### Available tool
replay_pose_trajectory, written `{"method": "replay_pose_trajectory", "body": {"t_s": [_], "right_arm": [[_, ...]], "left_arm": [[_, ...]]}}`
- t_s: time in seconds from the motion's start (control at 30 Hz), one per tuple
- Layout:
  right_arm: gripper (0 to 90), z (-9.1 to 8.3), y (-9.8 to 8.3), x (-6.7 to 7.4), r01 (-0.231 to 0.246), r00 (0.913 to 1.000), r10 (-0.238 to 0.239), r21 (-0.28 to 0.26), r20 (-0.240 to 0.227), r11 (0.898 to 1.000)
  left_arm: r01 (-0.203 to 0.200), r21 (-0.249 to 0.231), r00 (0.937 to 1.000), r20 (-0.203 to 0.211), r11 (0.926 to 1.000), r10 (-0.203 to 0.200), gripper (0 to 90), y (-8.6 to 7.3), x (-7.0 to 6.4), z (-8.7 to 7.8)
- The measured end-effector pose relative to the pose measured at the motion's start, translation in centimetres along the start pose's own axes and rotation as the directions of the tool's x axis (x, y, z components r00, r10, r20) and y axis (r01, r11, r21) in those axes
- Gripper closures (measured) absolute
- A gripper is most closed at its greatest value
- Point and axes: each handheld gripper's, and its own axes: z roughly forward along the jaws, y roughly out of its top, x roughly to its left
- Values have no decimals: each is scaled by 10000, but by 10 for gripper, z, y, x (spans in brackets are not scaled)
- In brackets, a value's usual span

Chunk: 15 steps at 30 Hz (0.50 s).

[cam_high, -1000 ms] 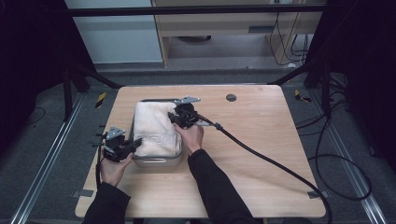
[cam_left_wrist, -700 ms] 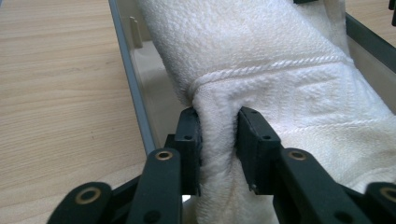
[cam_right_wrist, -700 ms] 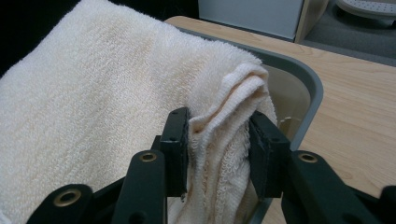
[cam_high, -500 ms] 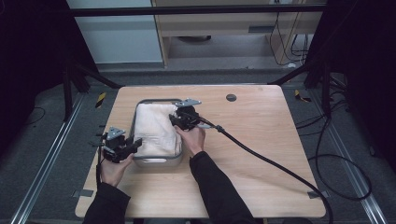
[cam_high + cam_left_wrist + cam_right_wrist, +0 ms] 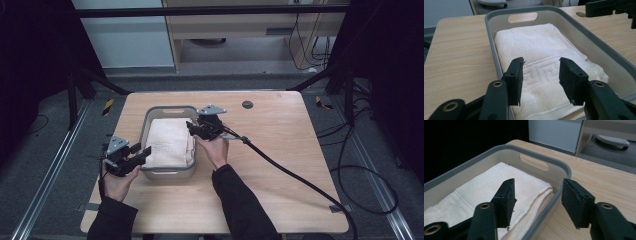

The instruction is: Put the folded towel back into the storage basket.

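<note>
Basically the wooden table (image 5: 280, 150) carries a grey bin (image 5: 169, 172) near its left-middle, w/ a folded white towel (image 5: 170, 140) lying flat inside, filling most of the floor — prob. why both hands work from the near edge and right wall. Left gripper (image 5: 142, 151) sits at the bin's near-left corner; its jaws have just been opening, towel below them, not pinched. Right gripper (image 5: 194, 128) hangs over the right wall, jaws likewise just opened, straddling the rim, nothing gripped. Looks like a release after tucking the towel in.
</note>
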Motion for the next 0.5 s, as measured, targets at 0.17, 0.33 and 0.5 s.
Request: {"method": "replay_pose_trajectory", "body": {"t_s": [0.17,0.33,0.5], "right_arm": [[340,-25,-3,-8,145,9999,-145,-79,-38,9999],[258,-49,-9,-19,174,9997,-175,-53,-184,9998],[214,-77,-22,-36,-177,9996,177,13,-238,9998]], "left_arm": [[-191,-188,9998,16,9996,191,492,-3,-2,-5],[-238,-345,9996,135,9991,243,451,-7,-3,-10],[-483,-423,9983,314,9979,496,394,-9,-7,-9]]}}
